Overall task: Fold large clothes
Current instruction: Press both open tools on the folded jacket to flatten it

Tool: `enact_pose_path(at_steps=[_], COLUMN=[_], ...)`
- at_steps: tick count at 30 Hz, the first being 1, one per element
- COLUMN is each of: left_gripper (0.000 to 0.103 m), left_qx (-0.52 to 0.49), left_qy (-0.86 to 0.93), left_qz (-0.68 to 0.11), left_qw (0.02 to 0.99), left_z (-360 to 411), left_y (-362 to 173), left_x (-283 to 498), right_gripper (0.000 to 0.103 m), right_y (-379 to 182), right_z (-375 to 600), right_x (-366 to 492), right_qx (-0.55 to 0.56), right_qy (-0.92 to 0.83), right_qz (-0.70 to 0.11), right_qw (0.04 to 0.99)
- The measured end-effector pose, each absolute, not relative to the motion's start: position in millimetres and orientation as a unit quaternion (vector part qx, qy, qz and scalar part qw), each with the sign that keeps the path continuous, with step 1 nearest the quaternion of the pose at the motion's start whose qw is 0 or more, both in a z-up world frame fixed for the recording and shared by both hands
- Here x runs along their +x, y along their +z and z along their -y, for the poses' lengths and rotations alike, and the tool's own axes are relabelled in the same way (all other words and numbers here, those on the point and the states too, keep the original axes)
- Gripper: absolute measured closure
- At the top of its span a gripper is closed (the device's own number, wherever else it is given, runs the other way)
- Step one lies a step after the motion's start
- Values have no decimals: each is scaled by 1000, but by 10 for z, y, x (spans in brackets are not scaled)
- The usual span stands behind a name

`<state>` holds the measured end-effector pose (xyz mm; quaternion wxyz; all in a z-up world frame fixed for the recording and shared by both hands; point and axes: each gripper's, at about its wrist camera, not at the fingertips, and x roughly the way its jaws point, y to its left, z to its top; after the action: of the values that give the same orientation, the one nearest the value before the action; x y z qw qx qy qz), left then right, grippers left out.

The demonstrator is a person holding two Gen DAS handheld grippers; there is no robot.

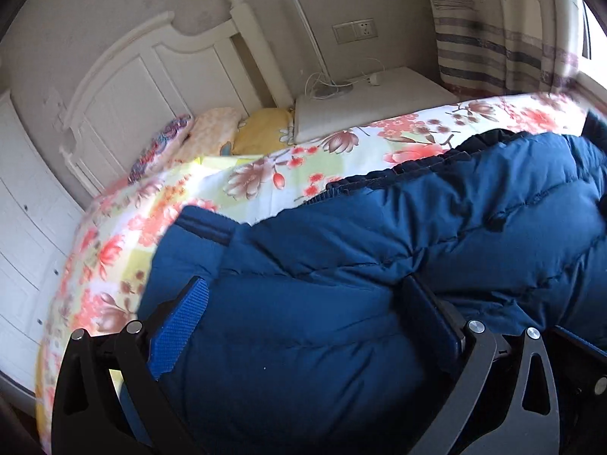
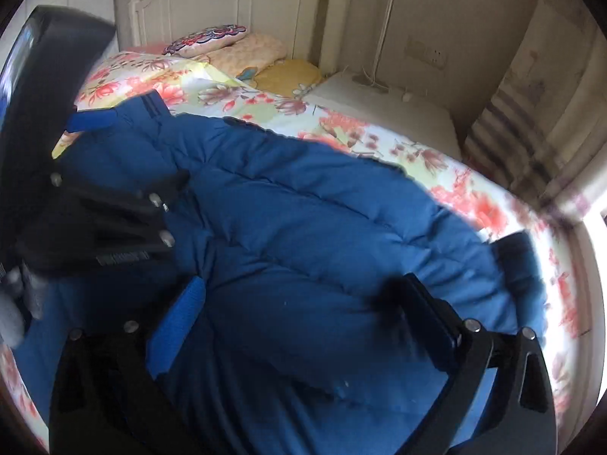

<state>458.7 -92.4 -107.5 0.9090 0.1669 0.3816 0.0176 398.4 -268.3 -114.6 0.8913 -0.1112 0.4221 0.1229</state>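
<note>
Nearest in the left wrist view, the left tongs [image 1: 303, 303] stand spread wide with a thick fold of the blue padded jacket [image 1: 379, 235] bulging between the two fingers; the blue-padded finger [image 1: 182, 322] at 8 o'clock lies against the cloth, but whether the pair is squeezing the jacket cannot be told. In the right wrist view the right tongs [image 2: 303, 303] are spread wide over the jacket [image 2: 303, 208], the cloth lying under and between the fingers with no fold pinched; the dark finger at 4 o'clock is smeared by motion. At 9 o'clock in that view the left tongs [image 2: 125, 151] come in from the side, one blue finger over the jacket's striped cuff [image 2: 151, 106].

The jacket lies spread across the bed, on a flowered sheet [image 1: 265, 174] of pink and brown blossoms. Its dark gathered hem [image 1: 417, 163] runs toward 2 o'clock in the left view.

Further off, at 11 o'clock, a few pillows [image 2: 235, 49] are heaped against the white headboard [image 1: 151, 76]. At 1 o'clock a white nightstand [image 1: 379, 91] carries a lamp base and cords, with a wall socket [image 1: 353, 30] above it and a striped curtain [image 1: 493, 49] beside
</note>
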Motion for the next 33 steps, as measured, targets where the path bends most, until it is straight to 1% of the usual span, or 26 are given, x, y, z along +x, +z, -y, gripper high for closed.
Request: enact_pose_path(at_steps=[3,5,7,9,10,11,12,14,15,19,22,23,25,27,29,31,33], left_gripper=[4,4,4,4,4,4,4,4,4,4,4,4,4,4,4,4,4], left_qx=[121,101,109,115,101,50,28,40,51,64,56,55,57,57,54,53,49], left_qy=[1,4,20,37,27,-2,-9,0,8,18,12,12,12,12,11,10,10], left_qz=[-400,-393,-380,-387,-391,-394,-392,-386,-384,-378,-383,-384,-384,-384,-384,-383,-382], left_qw=[909,914,918,914,914,918,920,922,922,924,922,922,922,921,922,922,923], left_z=[719,498,308,49,-44,-199,-260,-223,-180,-129,-158,-157,-165,-168,-180,-183,-189], left_y=[-1006,-863,-822,-939,-996,-1077,-1089,-1088,-1093,-1103,-1109,-1109,-1112,-1113,-1119,-1120,-1118], left_x=[4595,4446,4296,4186,4167,4133,4116,4105,4104,4078,4088,4089,4107,4120,4126,4118,4117], right_gripper=[2,3,3,3,3,3,2,2,2,2,3,3,4,4,4,3,3], right_y=[-1171,-1101,-938,-899,-936,-994,-1112,-1289,-1308,-1318,-1305,-1241,-1071,-889,-837,-933,-1218], right_z=[2741,2827,3086,3408,3580,3709,3878,4135,4164,4036,4102,4089,3983,3766,3501,3155,2934], right_x=[4008,3959,3811,3694,3649,3621,3597,3562,3541,3563,3530,3463,3408,3158,2988,2876,2941], right_qx=[-93,-84,-67,-52,-43,-37,-20,64,67,31,49,41,26,18,-3,-53,-101], right_qy=[124,119,91,58,38,21,8,40,41,23,27,0,-9,21,53,89,84], right_qz=[-432,-428,-402,-395,-400,-406,-417,-419,-417,-418,-420,-417,-395,-358,-345,-343,-375], right_qw=[889,892,908,916,915,913,909,905,905,908,906,908,918,933,937,934,917])
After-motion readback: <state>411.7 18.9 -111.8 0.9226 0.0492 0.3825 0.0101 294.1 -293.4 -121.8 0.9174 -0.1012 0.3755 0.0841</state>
